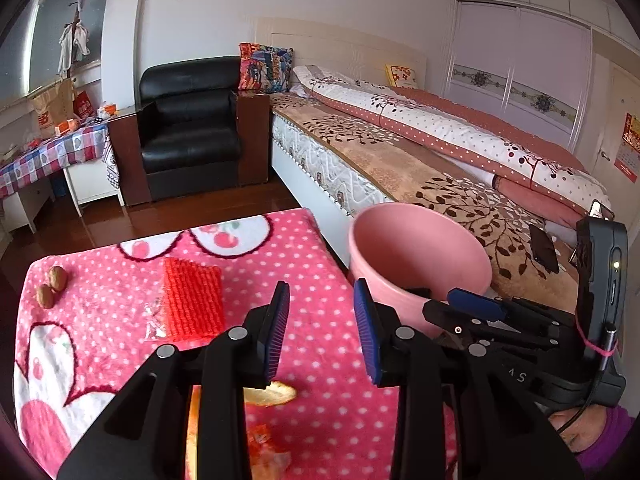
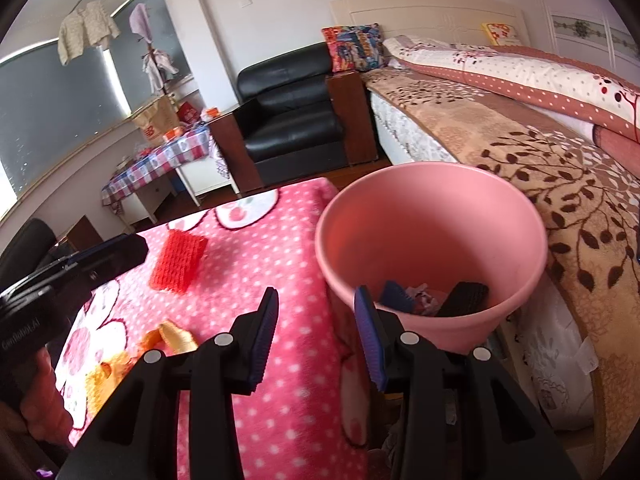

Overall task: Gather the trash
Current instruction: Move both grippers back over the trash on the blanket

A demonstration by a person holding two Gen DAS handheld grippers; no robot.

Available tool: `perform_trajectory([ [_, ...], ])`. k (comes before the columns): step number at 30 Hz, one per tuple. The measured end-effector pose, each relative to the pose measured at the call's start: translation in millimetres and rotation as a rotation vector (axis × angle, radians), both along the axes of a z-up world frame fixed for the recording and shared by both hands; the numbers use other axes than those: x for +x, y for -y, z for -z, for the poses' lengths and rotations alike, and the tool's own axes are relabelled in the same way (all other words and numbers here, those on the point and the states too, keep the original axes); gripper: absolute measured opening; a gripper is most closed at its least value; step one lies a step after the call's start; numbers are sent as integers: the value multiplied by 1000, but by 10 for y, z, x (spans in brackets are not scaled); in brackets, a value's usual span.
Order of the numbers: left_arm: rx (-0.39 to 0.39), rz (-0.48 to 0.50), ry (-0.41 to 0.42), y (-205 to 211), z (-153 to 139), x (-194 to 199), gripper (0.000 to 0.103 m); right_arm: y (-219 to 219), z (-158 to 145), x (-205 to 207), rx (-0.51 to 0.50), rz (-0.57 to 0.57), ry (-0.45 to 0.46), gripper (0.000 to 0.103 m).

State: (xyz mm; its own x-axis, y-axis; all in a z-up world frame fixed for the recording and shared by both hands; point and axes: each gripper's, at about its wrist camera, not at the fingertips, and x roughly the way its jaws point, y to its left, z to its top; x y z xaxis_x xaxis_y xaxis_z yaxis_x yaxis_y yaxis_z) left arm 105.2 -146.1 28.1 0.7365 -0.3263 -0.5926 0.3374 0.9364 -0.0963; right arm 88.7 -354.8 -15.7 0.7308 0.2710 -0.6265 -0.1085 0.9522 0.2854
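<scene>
Bedside, a pink dotted blanket (image 1: pixel 328 360) held orange peel (image 1: pixel 276 394) at lower centre; both the left gripper (image 1: pixel 322 332) and the right gripper (image 2: pixel 316 332) hung apart and empty, so picking the peel for the pink bin (image 2: pixel 432 216) seemed next.

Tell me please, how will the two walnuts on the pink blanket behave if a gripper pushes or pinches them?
The walnuts look round and hard-shelled, so a push would likely roll them, though the soft pink blanket may slow that. Pinched off-centre between flat pads, one could probably squirt out. They look small, so likely light.

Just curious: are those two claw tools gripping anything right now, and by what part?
Nothing is held. The left gripper and right gripper are both open, with only the pink blanket showing between their fingers.
</scene>
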Motion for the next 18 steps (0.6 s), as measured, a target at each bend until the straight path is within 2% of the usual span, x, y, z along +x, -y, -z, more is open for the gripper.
perform_trajectory([
  [10, -11, -119, -28, -915, 24, -305, 33, -479, -13, -210, 4, -132, -11, 41],
  [14, -12, -164, -37, -1118, 75, -405, 33, -681, 19, -283, 40, -219, -31, 50],
  [18, -25, -194, -44, -1250, 115, -475, 33, -961, 71, -359, 53, -330, -57, 55],
])
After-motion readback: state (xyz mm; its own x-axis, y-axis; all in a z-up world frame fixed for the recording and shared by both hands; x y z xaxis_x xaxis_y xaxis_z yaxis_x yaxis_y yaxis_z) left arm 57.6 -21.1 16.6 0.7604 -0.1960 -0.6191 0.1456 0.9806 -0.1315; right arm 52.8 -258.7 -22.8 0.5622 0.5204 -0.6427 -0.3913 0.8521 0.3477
